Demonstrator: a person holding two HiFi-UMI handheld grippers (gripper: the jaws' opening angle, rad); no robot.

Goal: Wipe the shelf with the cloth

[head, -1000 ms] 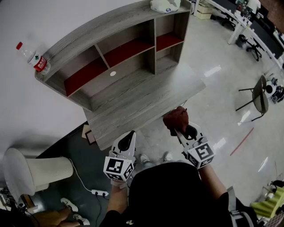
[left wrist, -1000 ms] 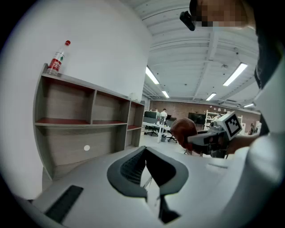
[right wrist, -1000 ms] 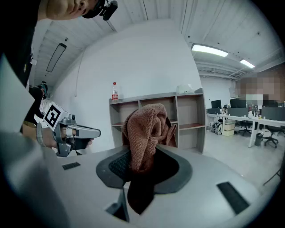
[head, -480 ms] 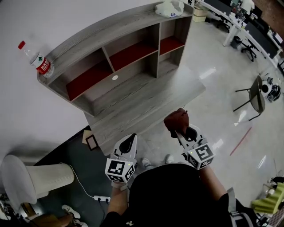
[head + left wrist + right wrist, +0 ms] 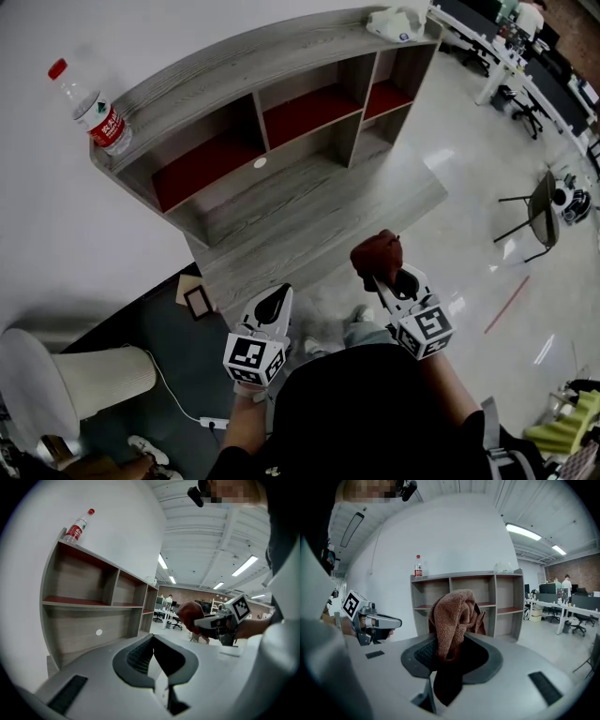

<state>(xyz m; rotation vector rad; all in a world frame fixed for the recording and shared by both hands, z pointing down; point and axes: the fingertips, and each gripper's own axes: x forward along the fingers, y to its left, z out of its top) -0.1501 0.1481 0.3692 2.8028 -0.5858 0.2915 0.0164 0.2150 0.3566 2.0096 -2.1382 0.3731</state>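
A grey wooden shelf unit (image 5: 281, 178) with red inner boards stands against the white wall, also the shelf unit (image 5: 464, 602) and the shelf unit (image 5: 93, 611). My right gripper (image 5: 382, 272) is shut on a bunched reddish-brown cloth (image 5: 375, 255), held in the air short of the desk's front edge; the cloth (image 5: 454, 620) fills the right gripper view's middle. My left gripper (image 5: 272, 305) hangs below the desk's front edge, jaws closed with nothing in them.
A plastic water bottle (image 5: 94, 108) with a red label stands on the shelf top at the left. A white crumpled object (image 5: 396, 22) lies on the top at the right. A white bin (image 5: 84, 375) and power strip sit on the floor at left. Office chairs (image 5: 544, 202) are at right.
The view has shifted so the shelf sits slightly further right and nearer. Both grippers keep about the same place, the cloth still held in the right one.
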